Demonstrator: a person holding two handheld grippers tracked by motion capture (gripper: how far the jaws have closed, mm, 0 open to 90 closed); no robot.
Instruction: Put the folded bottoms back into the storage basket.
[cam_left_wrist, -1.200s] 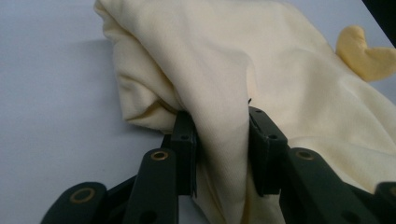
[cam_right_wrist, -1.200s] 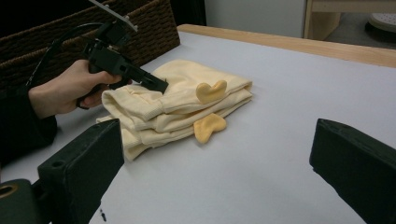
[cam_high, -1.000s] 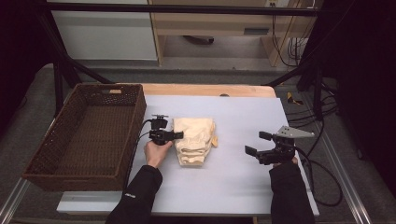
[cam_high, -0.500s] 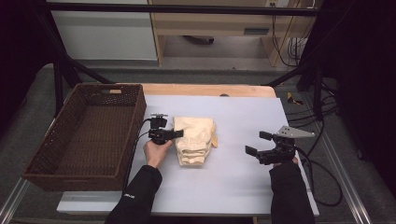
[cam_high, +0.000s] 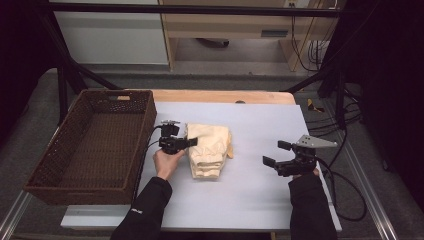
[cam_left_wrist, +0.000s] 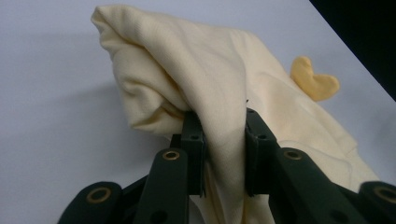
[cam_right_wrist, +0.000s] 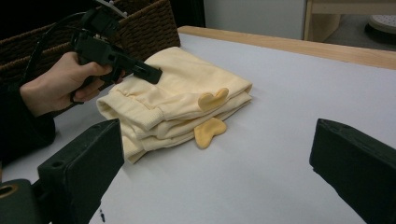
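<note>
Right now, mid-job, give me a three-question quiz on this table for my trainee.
1. True or false: the left gripper is shut on a fold of the folded cream garment.
2. The wicker basket holds: A) the garment, B) nothing, C) a gripper?
3. How do the right gripper jaws stand, and do they touch the garment?

Key:
1. True; cloth is pinched between its jaws.
2. B.
3. Wide open, on the white table, apart from the garment.

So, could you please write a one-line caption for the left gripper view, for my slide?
The left gripper pinches a fold of the folded yellow garment lying on the white table.
</note>
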